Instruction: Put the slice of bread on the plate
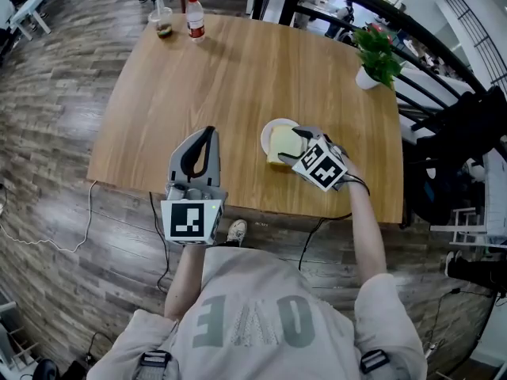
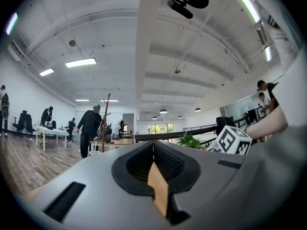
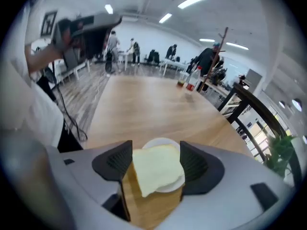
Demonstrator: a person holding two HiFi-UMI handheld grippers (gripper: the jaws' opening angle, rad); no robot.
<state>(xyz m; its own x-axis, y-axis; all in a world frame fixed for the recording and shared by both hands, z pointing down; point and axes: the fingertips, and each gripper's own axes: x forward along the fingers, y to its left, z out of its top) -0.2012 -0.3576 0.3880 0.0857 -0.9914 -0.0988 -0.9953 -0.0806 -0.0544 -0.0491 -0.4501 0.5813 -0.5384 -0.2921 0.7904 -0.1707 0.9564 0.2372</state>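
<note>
A pale slice of bread (image 1: pixel 281 142) lies on a small white plate (image 1: pixel 273 125) near the front right of the wooden table (image 1: pixel 238 70); one corner hangs over the plate's rim. My right gripper (image 1: pixel 290 146) hovers just above it, open, jaws either side of the bread (image 3: pixel 156 169) and not pressing on it. In the right gripper view the plate (image 3: pixel 163 142) shows beneath the slice, between the gripper's (image 3: pixel 156 159) dark pads. My left gripper (image 1: pixel 207 137) is shut and empty, held level over the table's front edge; its jaws (image 2: pixel 153 147) meet in a line.
A potted plant (image 1: pixel 374 54) stands at the table's back right. A bottle (image 1: pixel 195 17) and a cup (image 1: pixel 163 24) stand at the back left. A black railing (image 1: pixel 396 22) runs behind the table. People stand far off in the room.
</note>
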